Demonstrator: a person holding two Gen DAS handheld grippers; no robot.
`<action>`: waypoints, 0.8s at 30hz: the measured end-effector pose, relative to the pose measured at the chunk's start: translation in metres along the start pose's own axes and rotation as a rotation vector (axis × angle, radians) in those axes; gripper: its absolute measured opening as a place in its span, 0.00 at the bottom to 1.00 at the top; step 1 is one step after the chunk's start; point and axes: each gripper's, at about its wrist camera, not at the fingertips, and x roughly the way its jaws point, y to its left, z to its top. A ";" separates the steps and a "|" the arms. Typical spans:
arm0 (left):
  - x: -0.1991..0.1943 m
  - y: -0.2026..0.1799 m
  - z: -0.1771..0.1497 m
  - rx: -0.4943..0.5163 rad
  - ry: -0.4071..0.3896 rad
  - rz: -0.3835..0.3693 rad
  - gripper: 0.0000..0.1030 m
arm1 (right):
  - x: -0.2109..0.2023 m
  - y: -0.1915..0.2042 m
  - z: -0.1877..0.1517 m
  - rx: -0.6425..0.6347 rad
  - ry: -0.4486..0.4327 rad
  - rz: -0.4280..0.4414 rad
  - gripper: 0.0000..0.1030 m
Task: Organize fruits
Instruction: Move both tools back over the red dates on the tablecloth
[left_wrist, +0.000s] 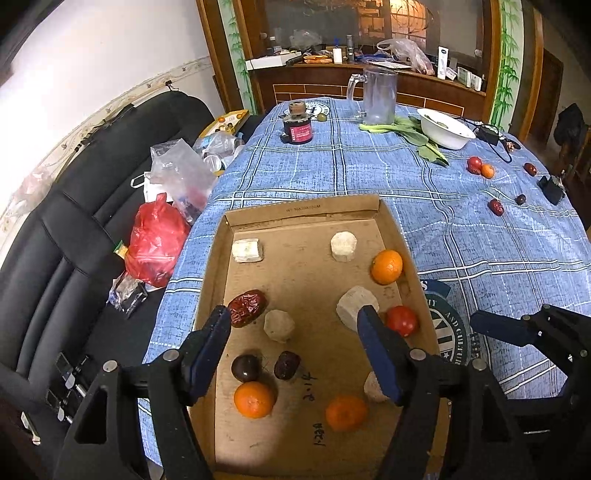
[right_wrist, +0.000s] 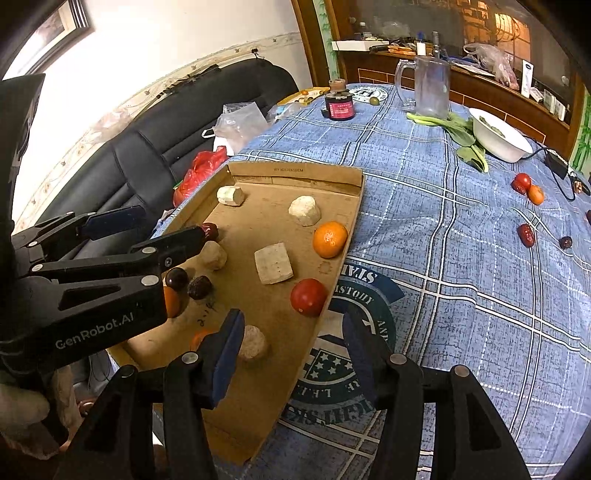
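A shallow cardboard tray (left_wrist: 306, 214) (right_wrist: 295, 173) lies on the blue checked tablecloth. In it are oranges (left_wrist: 386, 266) (right_wrist: 330, 239), a red tomato (left_wrist: 402, 320) (right_wrist: 308, 297), a wrinkled red date (left_wrist: 246, 307), dark fruits (left_wrist: 245, 367) (right_wrist: 200, 287) and several pale stone-like blocks (left_wrist: 357, 307) (right_wrist: 273, 263). My left gripper (left_wrist: 295, 321) is open and empty above the tray's near half; it also shows in the right wrist view (right_wrist: 147, 229). My right gripper (right_wrist: 291, 325) is open and empty over the tray's right edge, beside the tomato. More fruits (left_wrist: 480, 166) (right_wrist: 526, 234) lie loose on the cloth at the right.
A glass mug (left_wrist: 378, 94), a white bowl (left_wrist: 445, 129), green leaves (left_wrist: 417, 136) and a dark jar (left_wrist: 297, 125) stand at the table's far end. A black sofa (left_wrist: 74, 221) with plastic bags (left_wrist: 157, 247) is at the left. A charger and cable (left_wrist: 491, 134) lie far right.
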 end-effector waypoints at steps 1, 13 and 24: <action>0.000 -0.001 0.000 0.000 0.001 0.000 0.68 | 0.000 -0.001 -0.001 0.002 0.000 0.000 0.58; -0.001 -0.017 -0.001 0.010 0.018 0.000 0.68 | -0.005 -0.015 -0.008 0.015 0.005 0.006 0.59; 0.010 -0.052 -0.002 0.010 0.073 -0.055 0.68 | -0.014 -0.051 -0.022 0.070 0.020 -0.007 0.62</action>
